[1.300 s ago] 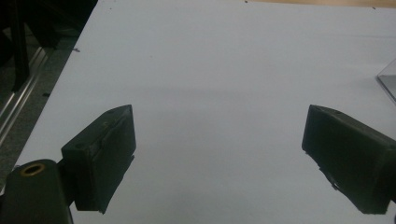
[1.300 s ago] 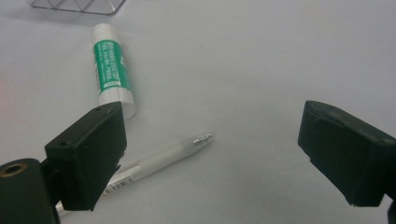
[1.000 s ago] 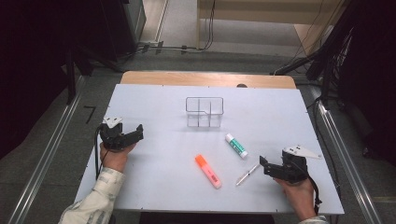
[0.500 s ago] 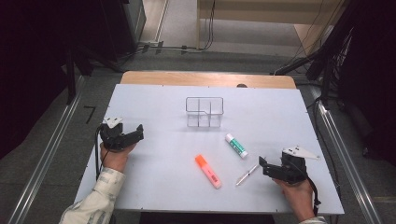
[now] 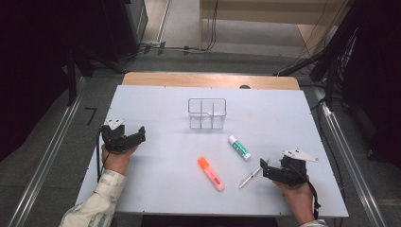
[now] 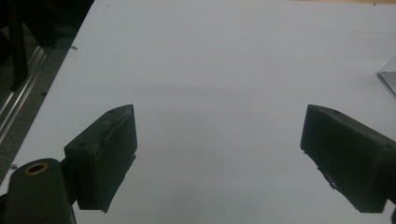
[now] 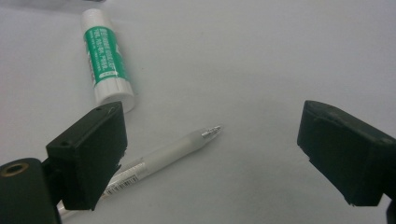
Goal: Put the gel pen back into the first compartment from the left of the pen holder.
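A: How far along is this looking to you?

B: Barely begun, I would say. The clear organiser (image 5: 206,113) is standing toward the far middle of the worktop (image 5: 156,189), and nothing seems to be sitting in its compartments. The pen (image 5: 249,176), the glue stick (image 5: 239,147) and the orange highlighter (image 5: 211,173) are all lying loose on the white surface nearer the person.

A: So what is the right gripper (image 5: 265,173) doing?

B: It is resting low at the near right, with its jaws standing wide apart and gripping nothing. In the right gripper view the pen (image 7: 159,156) is lying between the jaws but close to one of them, its tip pointing away, and the glue stick (image 7: 106,58) is lying just beyond it. My guess is that the pen is the thing being reached for.

A: And the left gripper (image 5: 138,135)?

B: It is sitting at the near left, well apart from all three items. Its jaws are also spread wide and are closing on nothing; the left gripper view is showing bare worktop (image 6: 224,60) between them, with an edge of the clear organiser (image 6: 388,78) at the side.

A: What is left, then?

B: Judging by the layout, everything: picking up each piece and placing it in the organiser
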### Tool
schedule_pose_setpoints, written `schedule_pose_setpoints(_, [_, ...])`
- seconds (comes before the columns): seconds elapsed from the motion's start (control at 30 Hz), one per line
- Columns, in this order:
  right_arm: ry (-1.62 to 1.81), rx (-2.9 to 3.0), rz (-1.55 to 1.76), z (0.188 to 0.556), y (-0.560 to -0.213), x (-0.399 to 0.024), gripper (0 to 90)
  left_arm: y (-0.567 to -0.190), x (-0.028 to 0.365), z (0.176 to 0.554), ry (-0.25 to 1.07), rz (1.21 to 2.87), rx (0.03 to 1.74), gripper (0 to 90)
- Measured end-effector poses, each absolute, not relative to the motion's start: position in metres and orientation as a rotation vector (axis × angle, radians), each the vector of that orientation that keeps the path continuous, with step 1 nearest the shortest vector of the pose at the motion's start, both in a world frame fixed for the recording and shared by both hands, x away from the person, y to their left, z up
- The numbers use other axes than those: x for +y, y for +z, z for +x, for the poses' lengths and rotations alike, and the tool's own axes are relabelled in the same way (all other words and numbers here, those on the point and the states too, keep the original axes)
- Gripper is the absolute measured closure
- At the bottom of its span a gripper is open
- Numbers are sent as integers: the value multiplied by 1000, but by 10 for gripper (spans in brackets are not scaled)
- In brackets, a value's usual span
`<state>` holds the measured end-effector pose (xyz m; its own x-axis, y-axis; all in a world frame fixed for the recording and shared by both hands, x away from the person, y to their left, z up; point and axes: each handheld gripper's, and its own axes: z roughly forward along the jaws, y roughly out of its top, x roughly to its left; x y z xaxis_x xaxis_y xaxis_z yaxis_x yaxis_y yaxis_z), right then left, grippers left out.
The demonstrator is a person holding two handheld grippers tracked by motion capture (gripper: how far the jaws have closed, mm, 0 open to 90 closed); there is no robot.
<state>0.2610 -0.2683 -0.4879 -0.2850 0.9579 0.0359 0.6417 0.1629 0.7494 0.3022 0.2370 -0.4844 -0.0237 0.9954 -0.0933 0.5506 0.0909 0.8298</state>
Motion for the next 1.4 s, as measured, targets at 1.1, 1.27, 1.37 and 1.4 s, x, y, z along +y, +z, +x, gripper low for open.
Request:
schedule_pose_setpoints(1.1, [831,1941,1578,257,-508,-233,150,-483,239,302,783,1539,1645,112])
schedule_pose_setpoints(1.27, [818,1932,1600,257,-511,-231,205,-483,239,302,784,1539,1644,112])
schedule_pose_setpoints(1.37, [805,1939,1604,255,-513,-228,226,-483,239,302,783,1539,1644,112])
schedule_pose_setpoints(1.4, [803,1935,1607,255,-514,-227,231,-483,239,302,782,1539,1645,112])
